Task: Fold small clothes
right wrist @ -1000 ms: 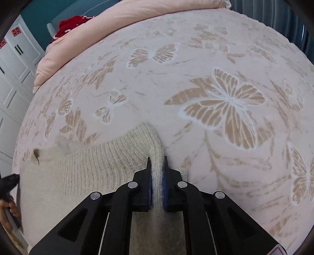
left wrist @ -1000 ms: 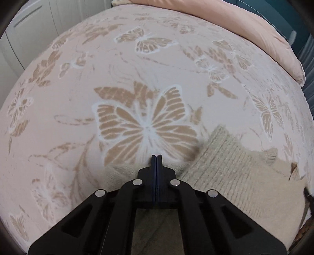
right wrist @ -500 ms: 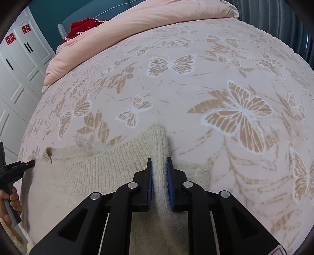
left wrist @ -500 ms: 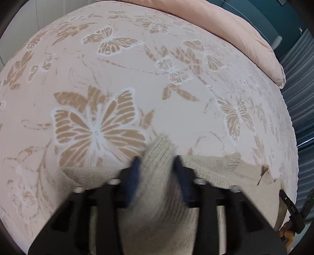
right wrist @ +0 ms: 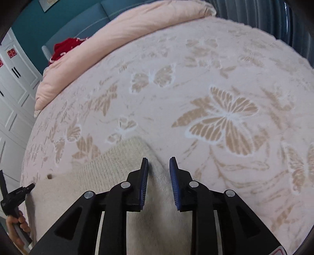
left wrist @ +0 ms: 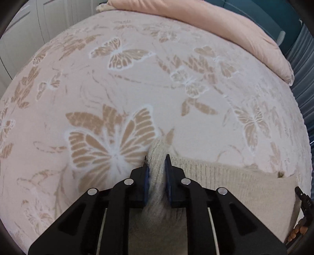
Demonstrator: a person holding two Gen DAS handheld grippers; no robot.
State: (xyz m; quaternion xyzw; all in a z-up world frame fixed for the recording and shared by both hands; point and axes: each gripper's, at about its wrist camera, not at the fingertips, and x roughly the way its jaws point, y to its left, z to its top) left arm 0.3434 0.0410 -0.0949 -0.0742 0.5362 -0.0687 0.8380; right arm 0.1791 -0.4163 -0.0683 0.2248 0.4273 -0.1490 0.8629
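A cream knitted sweater [left wrist: 225, 182] lies on the butterfly-patterned bed cover [left wrist: 137, 88]. My left gripper [left wrist: 156, 158] is shut on a bunched ribbed edge of the sweater at its left corner. In the right wrist view the sweater [right wrist: 109, 166] spreads to the left. My right gripper [right wrist: 158, 162] is open, its blue pads standing either side of the sweater's right edge without pinching it. The other gripper shows at each view's edge.
A pink duvet [left wrist: 225, 29] is rolled along the far side of the bed, also in the right wrist view [right wrist: 127, 37]. A red garment [right wrist: 64, 48] lies behind it. White wardrobe doors [right wrist: 13, 78] stand at the left. Grey curtains [right wrist: 255, 13] hang at the far right.
My left gripper opened, then shut on the sweater's ribbed edge. My right gripper, which was pinching the sweater's edge, has opened and let it go.
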